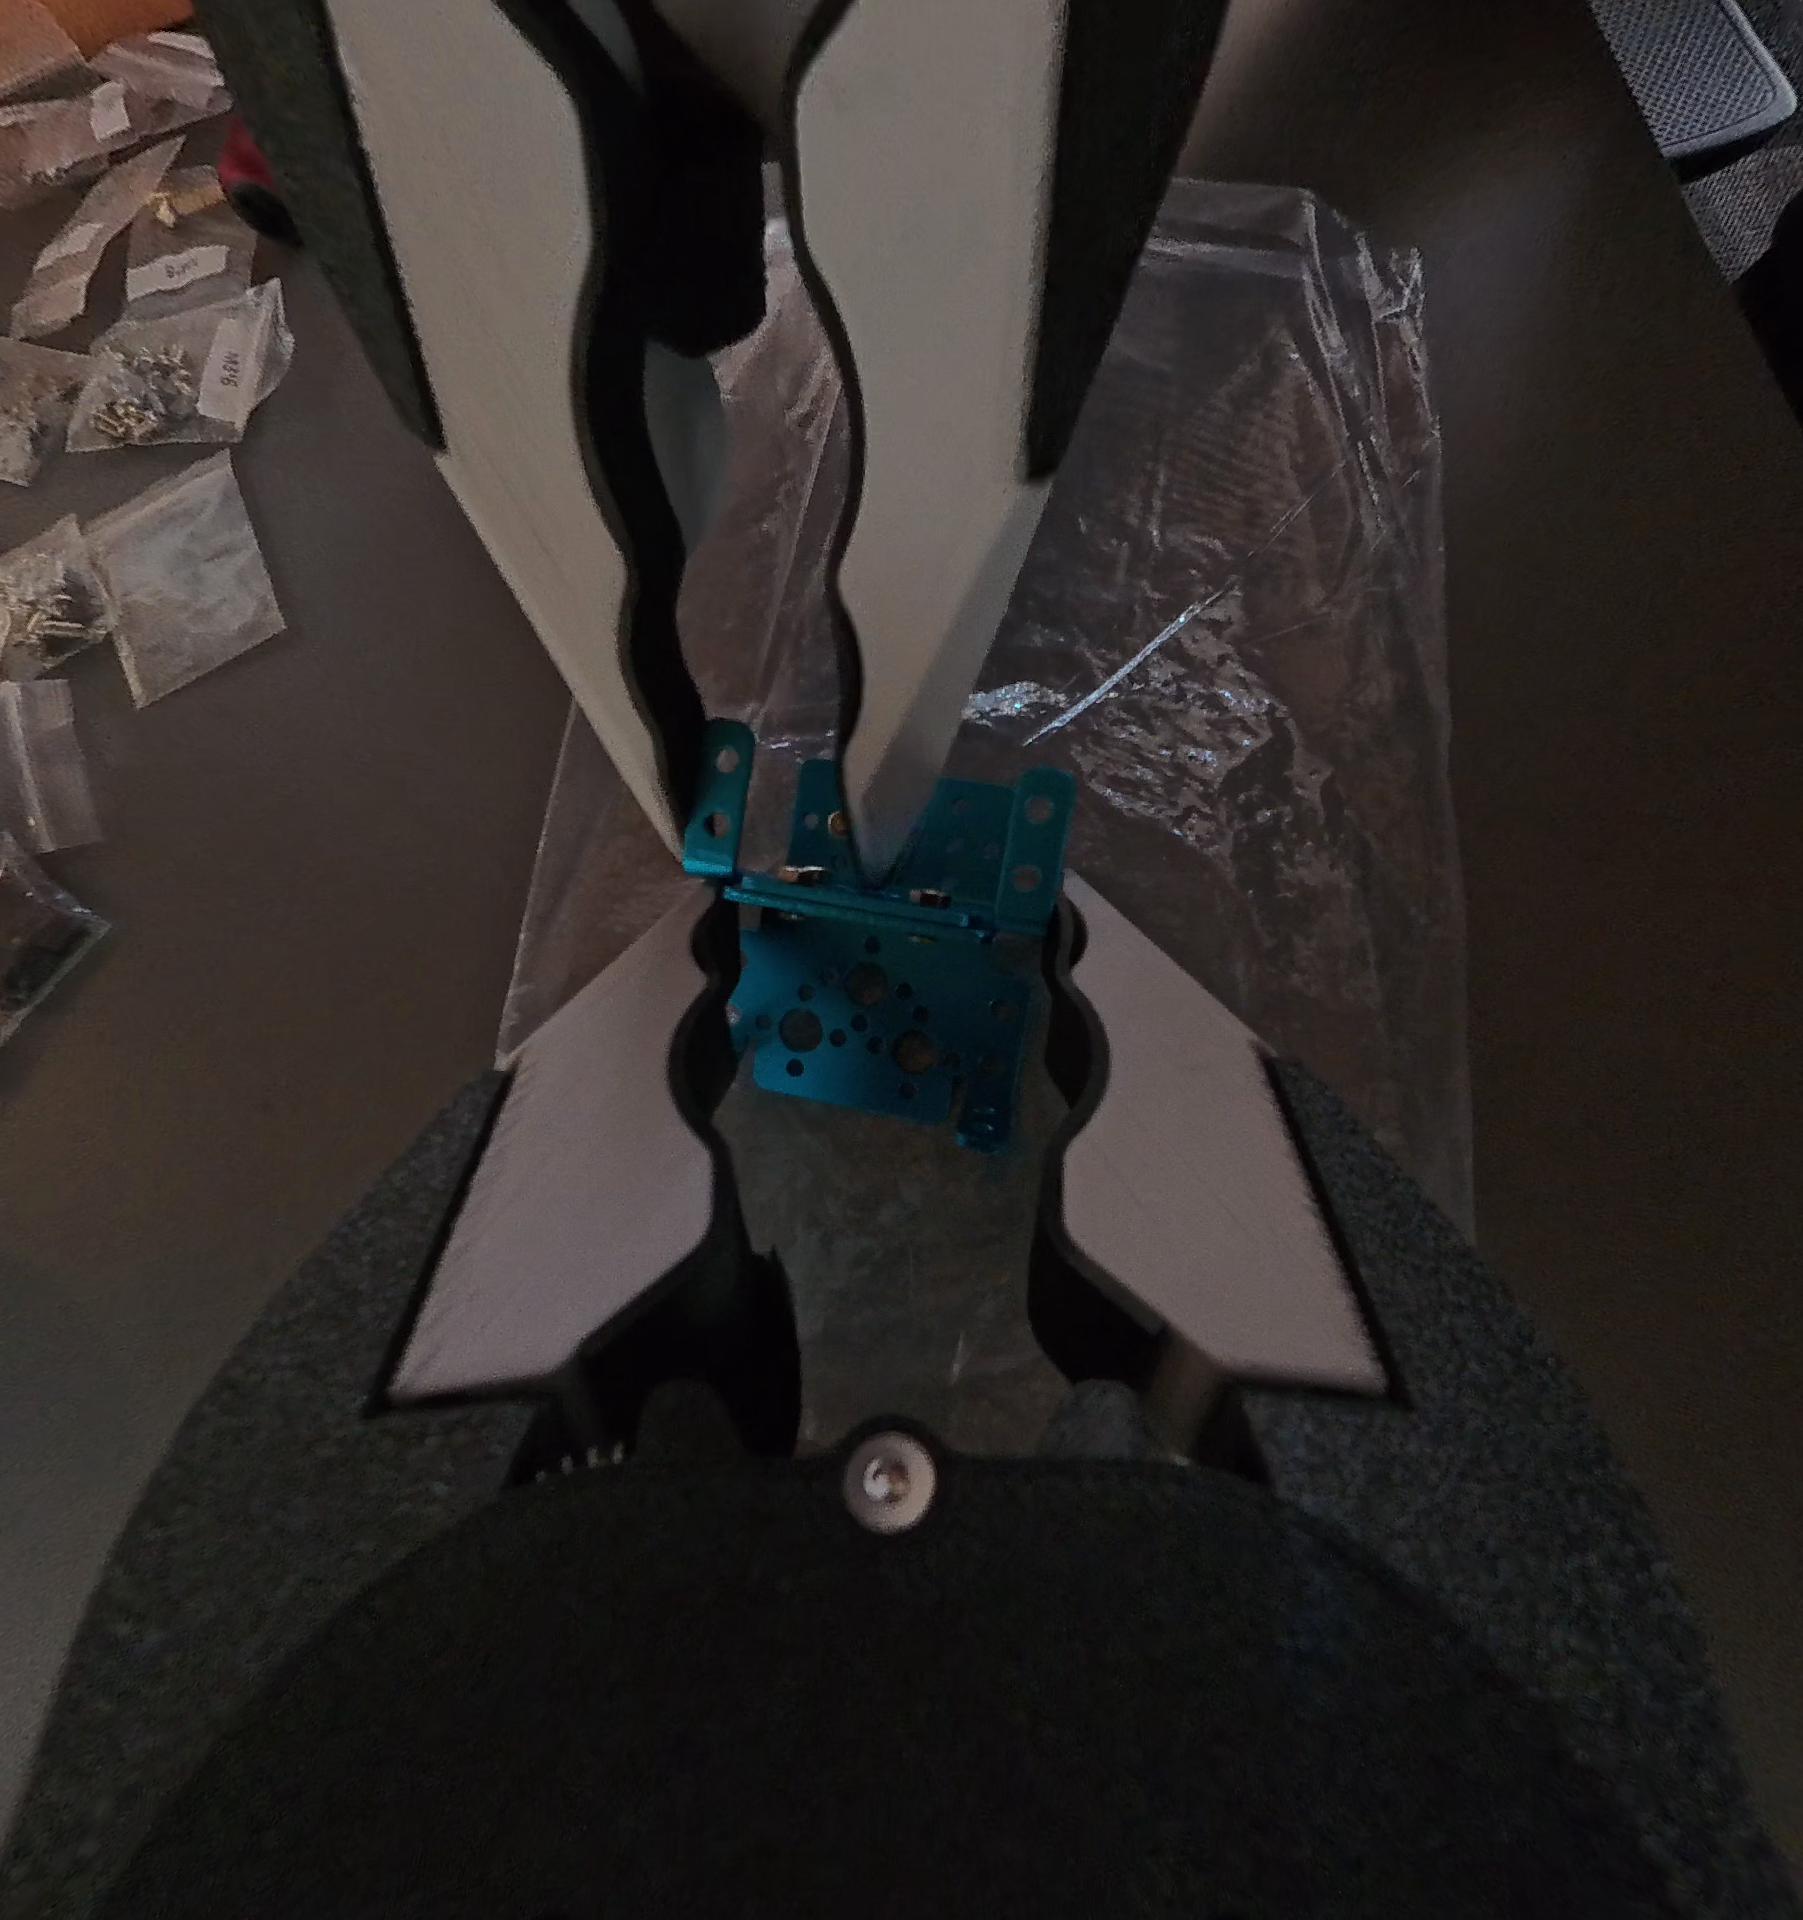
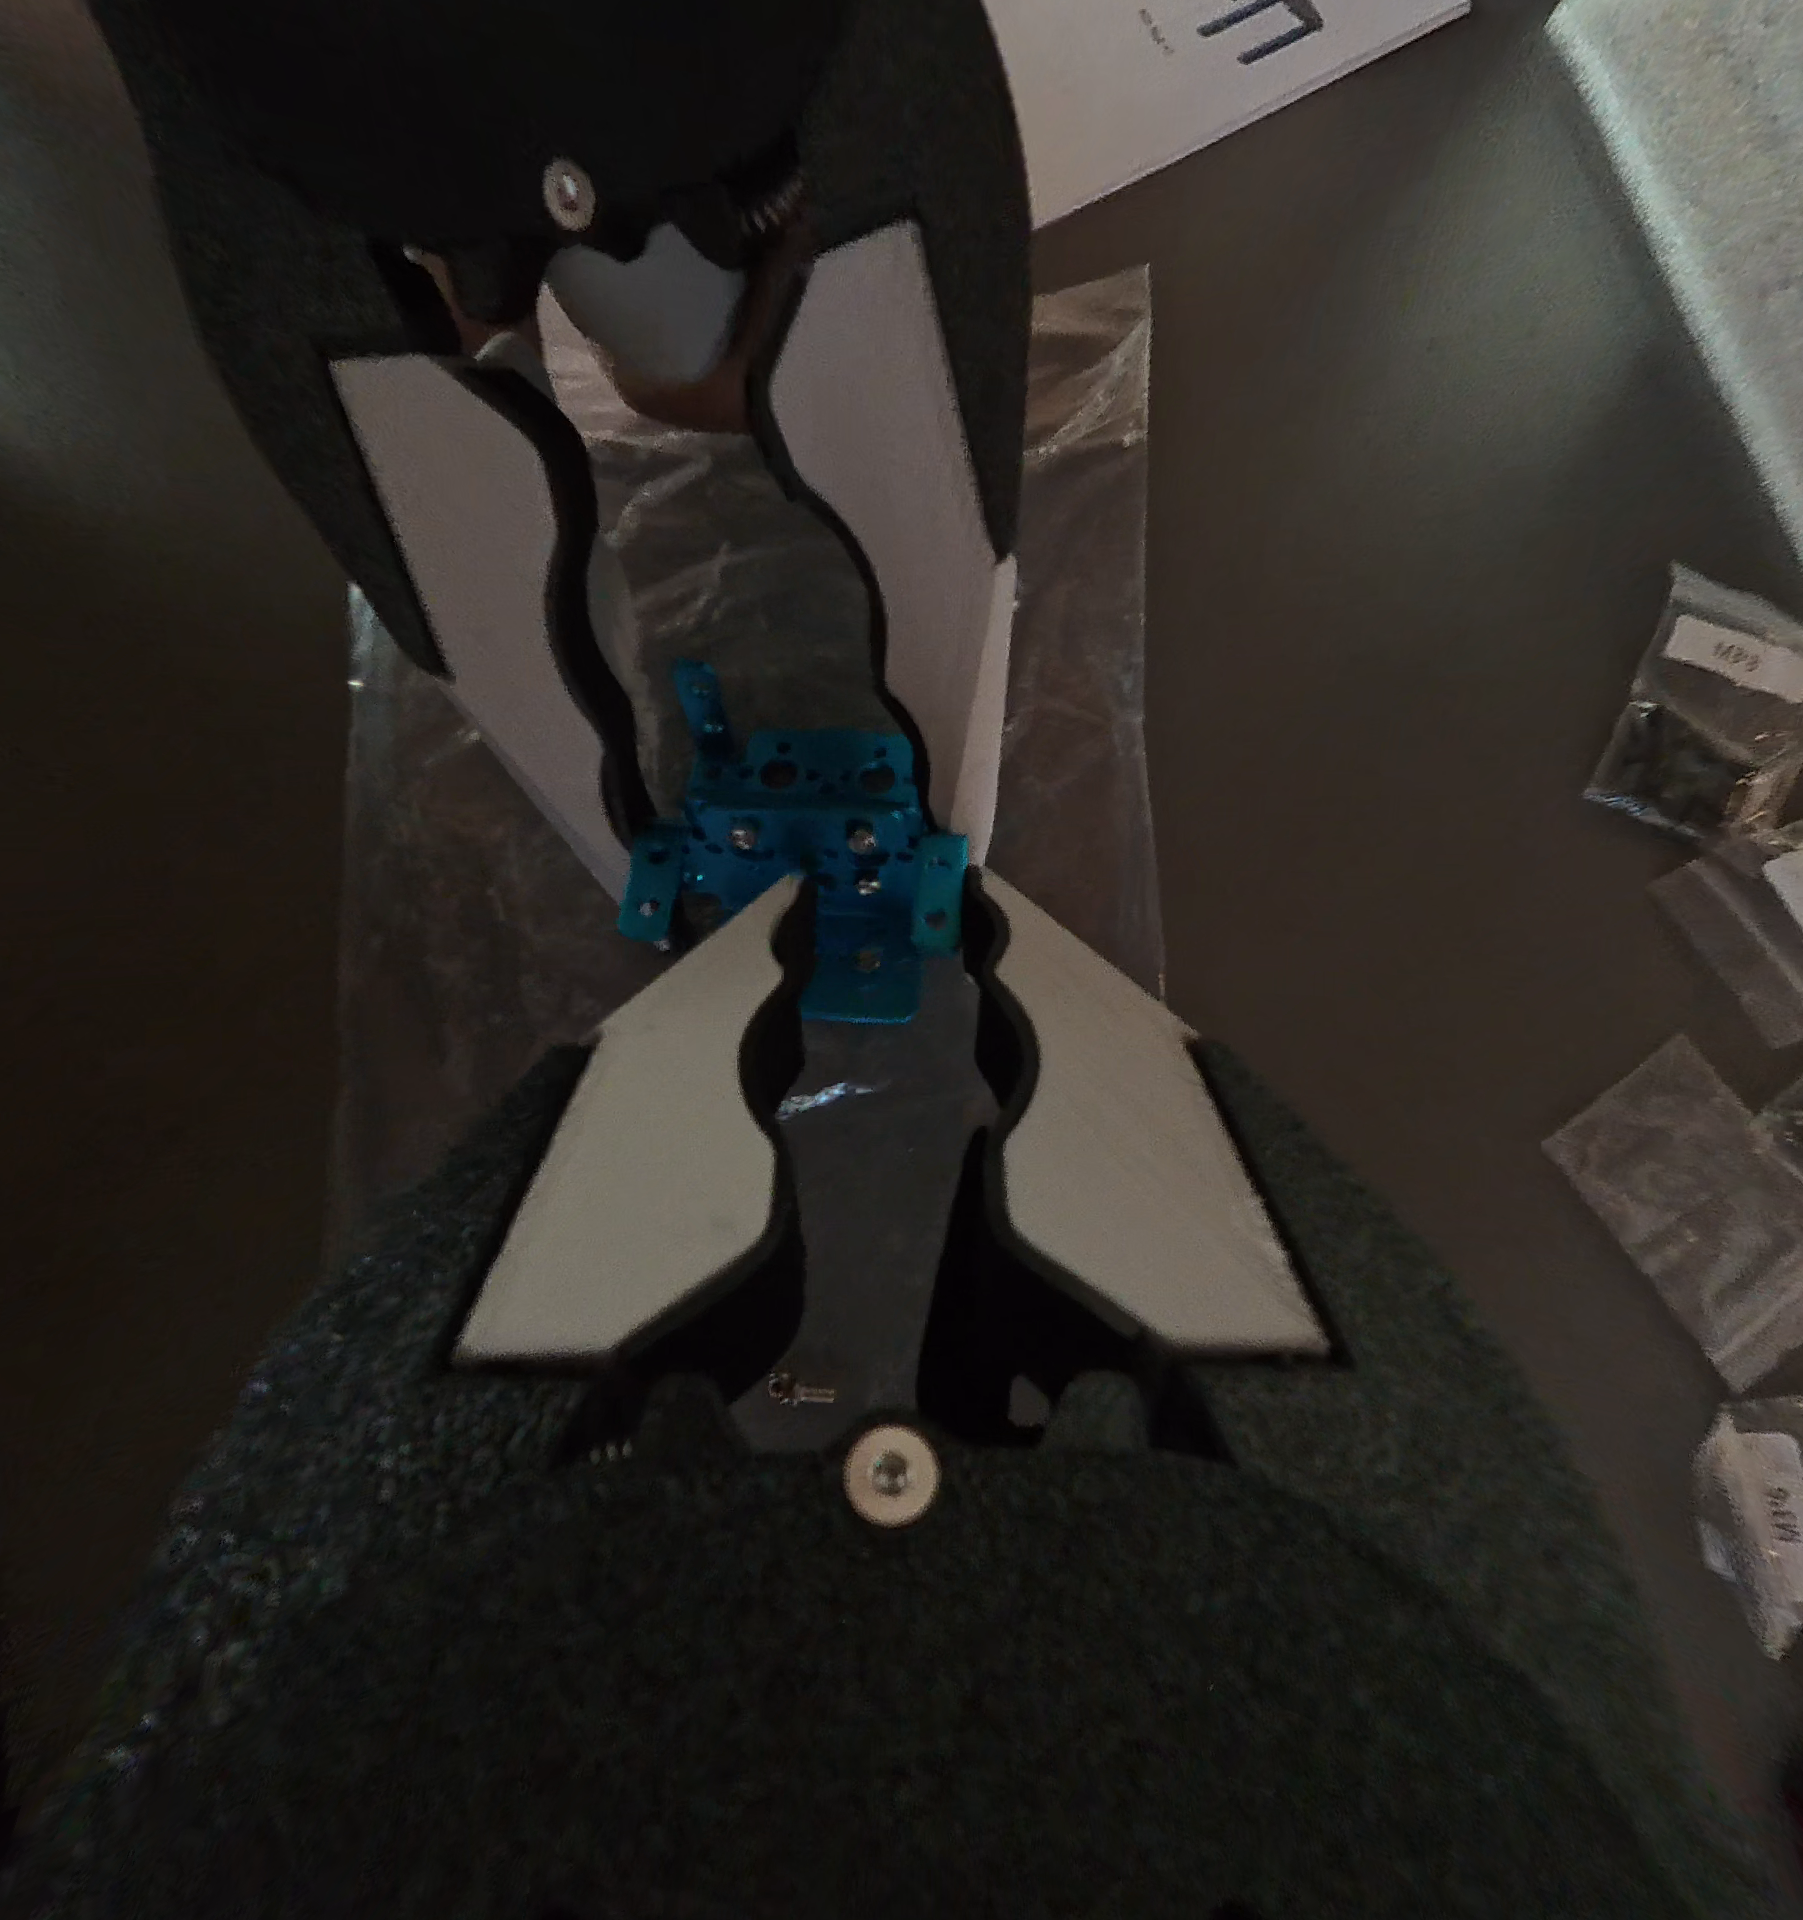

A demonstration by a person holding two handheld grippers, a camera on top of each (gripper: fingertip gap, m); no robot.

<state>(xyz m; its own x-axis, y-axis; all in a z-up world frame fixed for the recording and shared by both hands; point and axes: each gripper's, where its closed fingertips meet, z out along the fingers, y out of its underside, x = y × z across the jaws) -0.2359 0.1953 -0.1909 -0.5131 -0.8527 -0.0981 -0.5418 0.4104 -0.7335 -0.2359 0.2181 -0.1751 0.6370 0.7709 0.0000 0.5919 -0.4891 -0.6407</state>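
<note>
A blue metal bracket assembly is sitting over a clear plastic sheet on the dark table. It is made of perforated plates joined at right angles with small screws, with upright drilled tabs at its ends. The left gripper is closing its fingers on the flat plate from the sides, and the right gripper is pinching the opposite end; it is probably lifted clear of the sheet, though blur is hiding this.
</note>
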